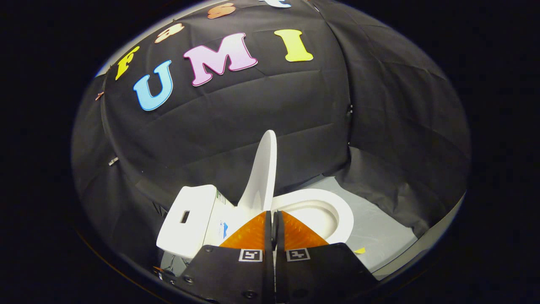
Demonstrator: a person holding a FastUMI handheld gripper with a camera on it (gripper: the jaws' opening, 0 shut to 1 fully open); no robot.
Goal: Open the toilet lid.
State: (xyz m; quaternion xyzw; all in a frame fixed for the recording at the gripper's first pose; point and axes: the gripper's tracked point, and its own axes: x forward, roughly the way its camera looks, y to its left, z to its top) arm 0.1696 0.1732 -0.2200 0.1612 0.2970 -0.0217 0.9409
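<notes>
Just ahead of the fingers: white plastic toilet lid, raised upright and seen nearly edge-on, rising from its hinge directly beyond the fingertips. Gripper: jaws together, only a thin slit between them, nothing held; whether the tips touch the lid's base cannot be told. White oval toilet seat: down on the bowl, beyond and right of the fingers. White boxy cistern: left of the lid. Grey floor: under the toilet, beside the black cloth wall.
</notes>
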